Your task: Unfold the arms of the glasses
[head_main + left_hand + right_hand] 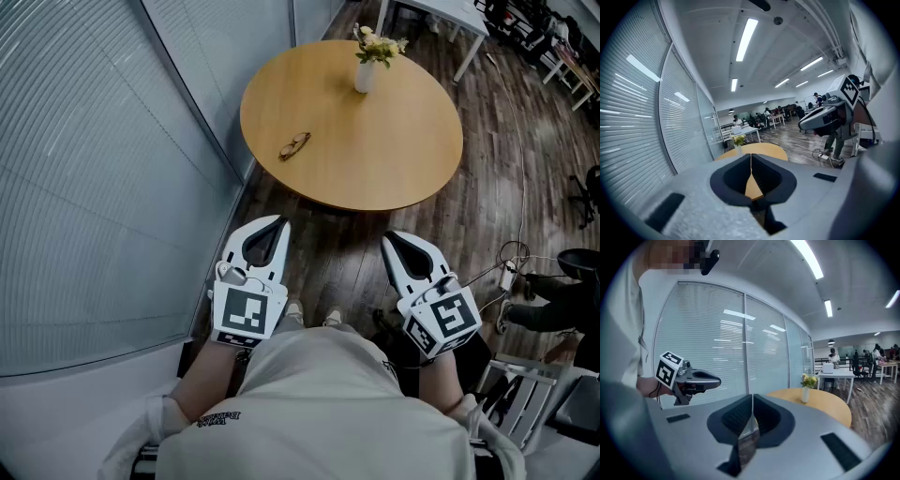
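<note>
Left hand-held gripper (279, 223), right hand-held gripper (388, 237): level, jaws together

One desk (394, 150), one pair of glasses (294, 145), one vase of flowers (366, 67), and two grippers: left gripper (278, 223), right gripper (390, 238).

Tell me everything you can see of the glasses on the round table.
The thin dark-brown-framed glasses lie flat on the round light wooden table, near its left edge, set at a slant, apart from the white vase of flowers. Only the table touches them. They show too small to tell whether the arms are folded.
</note>
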The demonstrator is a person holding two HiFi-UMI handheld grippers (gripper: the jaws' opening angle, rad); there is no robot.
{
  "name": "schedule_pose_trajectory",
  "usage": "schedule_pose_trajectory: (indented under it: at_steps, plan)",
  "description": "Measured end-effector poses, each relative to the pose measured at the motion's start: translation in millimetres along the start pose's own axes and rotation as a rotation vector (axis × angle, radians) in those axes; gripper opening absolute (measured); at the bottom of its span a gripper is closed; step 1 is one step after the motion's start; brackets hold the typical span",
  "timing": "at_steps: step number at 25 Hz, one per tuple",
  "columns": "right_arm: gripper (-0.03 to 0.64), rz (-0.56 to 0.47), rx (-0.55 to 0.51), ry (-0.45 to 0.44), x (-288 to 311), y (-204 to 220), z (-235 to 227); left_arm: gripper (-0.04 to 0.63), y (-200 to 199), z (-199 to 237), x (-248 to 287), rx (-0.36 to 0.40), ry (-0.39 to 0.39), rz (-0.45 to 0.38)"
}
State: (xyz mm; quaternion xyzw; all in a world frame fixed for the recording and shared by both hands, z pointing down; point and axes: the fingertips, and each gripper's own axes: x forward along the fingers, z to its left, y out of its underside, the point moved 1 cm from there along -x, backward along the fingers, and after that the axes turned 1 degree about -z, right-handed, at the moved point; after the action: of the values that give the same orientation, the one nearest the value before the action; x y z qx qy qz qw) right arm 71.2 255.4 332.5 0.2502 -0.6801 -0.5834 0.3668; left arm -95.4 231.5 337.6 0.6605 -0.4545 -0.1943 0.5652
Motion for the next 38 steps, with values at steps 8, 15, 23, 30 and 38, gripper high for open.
schedule_pose_trajectory:
  at_steps: [8, 15, 23, 30, 38]
  plan:
    - [0.034, -0.016, 0.029, 0.004, -10.1, 5.8, -7.8, 0.025, -1.4, -17.0, 2.3, -0.006, 0.006, 0.004]
    - [0.034, -0.022, 0.036, -0.013, -24.7, 12.2, -11.7, 0.025, -4.0, -33.3, 4.4, -0.006, -0.001, 0.013]
    - [0.034, -0.019, 0.041, -0.044, -40.9, 23.0, -23.0, 0.025, -10.6, -57.3, 9.3, -0.002, -0.01, 0.031]
    - [0.034, -0.019, 0.038, -0.068, -48.6, 31.7, -32.5, 0.025, -14.9, -72.2, 14.6, 0.002, -0.029, 0.033]
    - [0.034, -0.019, 0.075, -0.066, -49.3, 37.8, -36.1, 0.025, -14.7, -76.6, 15.7, 0.016, -0.021, 0.05]
